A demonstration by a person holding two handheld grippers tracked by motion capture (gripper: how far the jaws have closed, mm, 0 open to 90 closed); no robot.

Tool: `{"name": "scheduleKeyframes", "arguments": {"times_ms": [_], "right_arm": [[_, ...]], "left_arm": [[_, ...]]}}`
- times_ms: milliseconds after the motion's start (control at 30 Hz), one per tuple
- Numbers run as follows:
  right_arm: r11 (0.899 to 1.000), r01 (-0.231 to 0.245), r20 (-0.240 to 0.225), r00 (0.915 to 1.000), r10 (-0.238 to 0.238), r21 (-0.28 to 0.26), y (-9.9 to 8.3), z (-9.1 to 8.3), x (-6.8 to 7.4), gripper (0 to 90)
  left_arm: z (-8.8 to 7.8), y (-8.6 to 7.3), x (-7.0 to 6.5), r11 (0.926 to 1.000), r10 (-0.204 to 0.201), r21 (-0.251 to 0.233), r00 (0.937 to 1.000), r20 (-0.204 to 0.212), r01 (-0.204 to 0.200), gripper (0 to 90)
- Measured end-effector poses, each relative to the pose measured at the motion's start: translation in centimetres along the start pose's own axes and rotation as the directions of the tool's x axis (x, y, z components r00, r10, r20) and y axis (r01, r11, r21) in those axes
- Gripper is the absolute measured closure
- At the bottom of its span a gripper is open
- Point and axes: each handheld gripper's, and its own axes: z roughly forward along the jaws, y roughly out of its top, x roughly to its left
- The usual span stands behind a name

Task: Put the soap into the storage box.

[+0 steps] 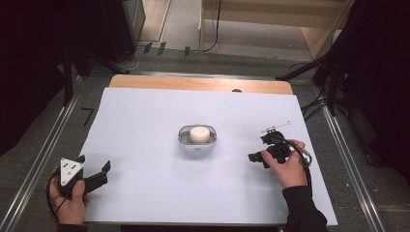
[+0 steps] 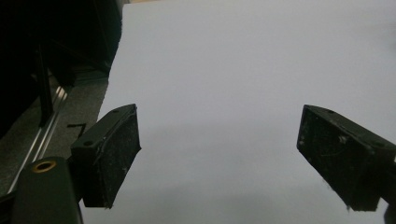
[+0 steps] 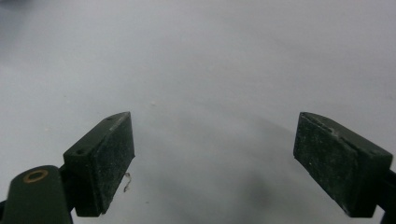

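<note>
A small grey dish (image 1: 182, 137) sits in the middle of the white sheet (image 1: 145, 145), with a white round block (image 1: 200, 134) inside it. My left gripper (image 1: 93, 163) rests at the sheet's near left corner, open, with a grey three-cornered plate (image 1: 70, 169) on top. My right gripper (image 1: 258, 148) is held to the right of the dish, jaws pointing left toward it, open and apart from it. In the left gripper view my left gripper (image 2: 219, 140) has bare white sheet between its pads. The right gripper (image 3: 212, 140) in its own view likewise holds nothing.
The wooden table edge (image 1: 200, 83) shows beyond the sheet, with a small dark spot (image 1: 236, 90) on it. Metal rails (image 1: 43, 150) run along both sides. Dark stands and cables (image 1: 329, 92) crowd the far right, and a black mark (image 1: 87, 114) lies on the left floor.
</note>
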Motion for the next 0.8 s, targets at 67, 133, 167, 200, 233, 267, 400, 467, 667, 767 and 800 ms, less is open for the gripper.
{"name": "scheduleKeyframes", "arguments": {"times_ms": [67,133,167,200,233,267,400,467,667,767,800], "right_arm": [[1.000,-0.007,0.002,1.0000,0.007,0.001,-0.4,0.0,-0.4,12.9],[1.000,-0.012,0.002,0.9999,0.012,-0.005,-0.8,0.0,-0.9,12.9],[1.000,-0.014,0.004,0.9999,0.014,-0.004,-1.0,0.0,-1.1,12.9],[1.000,-0.025,0.003,0.9997,0.025,-0.006,-1.2,0.0,-1.2,12.9],[1.000,-0.025,0.004,0.9997,0.025,-0.008,-1.3,0.0,-1.4,12.9],[0.999,-0.032,0.004,0.9995,0.032,-0.007,-1.5,0.0,-1.5,12.9],[0.999,-0.034,0.004,0.9994,0.034,-0.011,-2.2,0.1,-2.0,12.9],[0.999,-0.039,0.004,0.9992,0.039,-0.021,-2.6,0.0,-2.3,12.9],[0.998,-0.052,0.010,0.9986,0.052,-0.037,-3.7,-0.2,-3.1,12.9],[0.997,-0.064,0.004,0.9979,0.064,-0.047,-4.2,-0.5,-3.5,12.9],[0.997,-0.064,0.004,0.9979,0.064,-0.047,-4.2,-0.5,-3.5,12.9]], "left_arm": [[0.0,0.0,0.0,1.0000,-0.002,-0.002,1.0000,0.000,0.002,13.9],[0.0,0.0,0.0,1.0000,-0.001,0.000,1.0000,-0.001,0.001,13.9],[0.0,0.0,0.0,1.0000,-0.001,0.000,1.0000,-0.001,0.001,13.9],[0.0,0.0,0.0,1.0000,0.002,0.000,1.0000,-0.002,-0.002,13.9],[0.0,0.0,0.0,1.0000,0.003,0.000,1.0000,-0.003,-0.003,13.9],[0.0,0.0,0.0,1.0000,0.002,-0.001,1.0000,-0.004,-0.002,13.9],[0.0,0.0,0.0,1.0000,0.003,-0.001,1.0000,-0.007,-0.003,13.9],[0.0,0.0,0.0,1.0000,0.005,0.001,1.0000,-0.007,-0.005,13.9],[0.0,0.0,0.0,1.0000,0.003,-0.001,1.0000,-0.007,-0.003,13.9],[0.0,0.0,0.0,1.0000,0.002,0.000,1.0000,-0.006,-0.002,13.9],[0.0,0.0,0.0,1.0000,0.002,0.000,1.0000,-0.006,-0.002,13.9]]}}
